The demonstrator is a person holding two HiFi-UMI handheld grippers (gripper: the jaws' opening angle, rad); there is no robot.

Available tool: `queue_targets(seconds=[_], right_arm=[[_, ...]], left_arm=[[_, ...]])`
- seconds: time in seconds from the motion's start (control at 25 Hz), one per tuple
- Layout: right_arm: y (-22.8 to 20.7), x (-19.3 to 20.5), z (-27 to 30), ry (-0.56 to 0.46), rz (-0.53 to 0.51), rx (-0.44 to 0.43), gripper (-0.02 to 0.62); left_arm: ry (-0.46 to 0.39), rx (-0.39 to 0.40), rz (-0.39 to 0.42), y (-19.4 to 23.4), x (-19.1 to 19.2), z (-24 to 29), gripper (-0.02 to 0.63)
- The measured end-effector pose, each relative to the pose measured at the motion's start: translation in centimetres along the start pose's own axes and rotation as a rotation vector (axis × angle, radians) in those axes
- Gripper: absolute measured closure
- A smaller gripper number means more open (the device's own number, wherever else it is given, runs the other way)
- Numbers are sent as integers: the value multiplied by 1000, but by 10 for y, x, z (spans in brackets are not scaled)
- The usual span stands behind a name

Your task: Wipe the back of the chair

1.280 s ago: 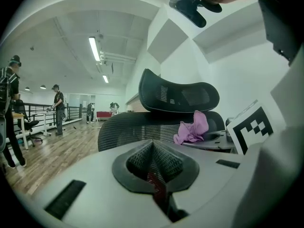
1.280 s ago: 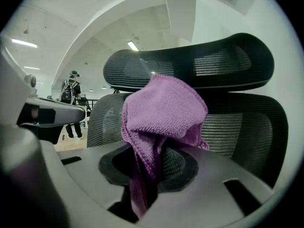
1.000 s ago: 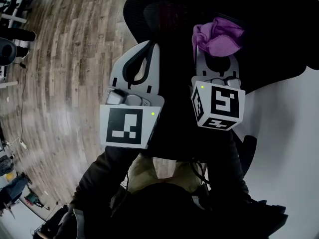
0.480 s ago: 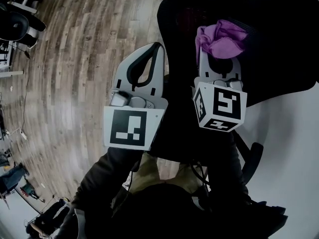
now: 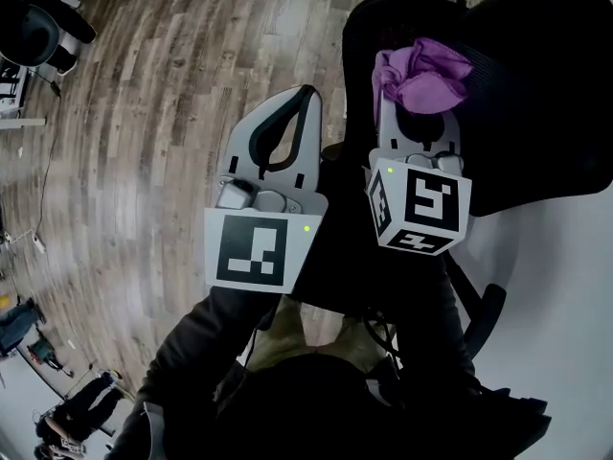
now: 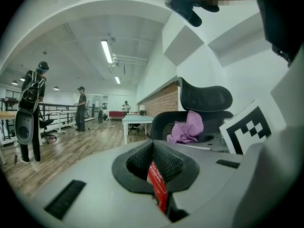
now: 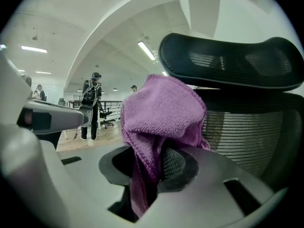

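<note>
The brown wooden plank floor (image 5: 144, 113) fills the left of the head view. On it stands the black mesh-backed office chair (image 5: 517, 84), which takes up the upper right. In the right gripper view its ribbed mesh back (image 7: 251, 132) rises close ahead, with the curved black headrest (image 7: 228, 63) above it.

Both grey claws are held out in front of the person. The left claw (image 5: 292, 108) is over the floor, just beside the chair's edge and not touching it. Its jaws are closed together with nothing gripped, so it looks idle. The right claw (image 5: 414, 103) is up against the chair back. Its jaws are clamped on a crumpled purple terry cloth (image 7: 161, 113), which bunches up over the tips and trails down between them.

In the head view the cloth (image 5: 421, 73) lies over the dark back of the chair, near its upper part, below the headrest. Whether the cloth is actually pressed to the mesh or just short of it cannot be told.

In my judgement the wiping is at or near its start. The cloth is gripped and brought to the back, but the dark mesh shows no mark of what has been wiped. Most of the back, below and to either side of the cloth, probably still needs passes.

A small red strip (image 6: 156, 186) shows in the seam of the left claw's jaws and seems to be part of the claw.
</note>
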State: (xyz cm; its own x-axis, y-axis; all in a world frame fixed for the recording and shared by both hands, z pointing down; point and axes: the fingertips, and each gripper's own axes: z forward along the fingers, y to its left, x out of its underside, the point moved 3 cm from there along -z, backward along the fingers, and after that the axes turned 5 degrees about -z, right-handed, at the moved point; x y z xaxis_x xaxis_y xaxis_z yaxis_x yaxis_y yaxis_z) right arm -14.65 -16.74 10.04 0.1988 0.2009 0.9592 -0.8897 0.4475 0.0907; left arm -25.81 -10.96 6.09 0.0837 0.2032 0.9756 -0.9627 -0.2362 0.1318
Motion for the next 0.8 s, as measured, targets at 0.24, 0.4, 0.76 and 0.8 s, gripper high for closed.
queue_targets(seconds=[0.24, 0.4, 0.76, 0.8], right_arm=[[21, -5, 9, -1, -8, -31, 505], [33, -6, 14, -5, -16, -44, 505], [42, -6, 18, 0, -19, -55, 505], [42, -6, 18, -3, -20, -54, 505]], left_arm=[[5, -22, -14, 15, 0, -8, 597], [2, -41, -20, 28, 3, -13, 597], [-6, -57, -33, 37, 3, -19, 597], [-4, -57, -33, 37, 3, -19, 597]])
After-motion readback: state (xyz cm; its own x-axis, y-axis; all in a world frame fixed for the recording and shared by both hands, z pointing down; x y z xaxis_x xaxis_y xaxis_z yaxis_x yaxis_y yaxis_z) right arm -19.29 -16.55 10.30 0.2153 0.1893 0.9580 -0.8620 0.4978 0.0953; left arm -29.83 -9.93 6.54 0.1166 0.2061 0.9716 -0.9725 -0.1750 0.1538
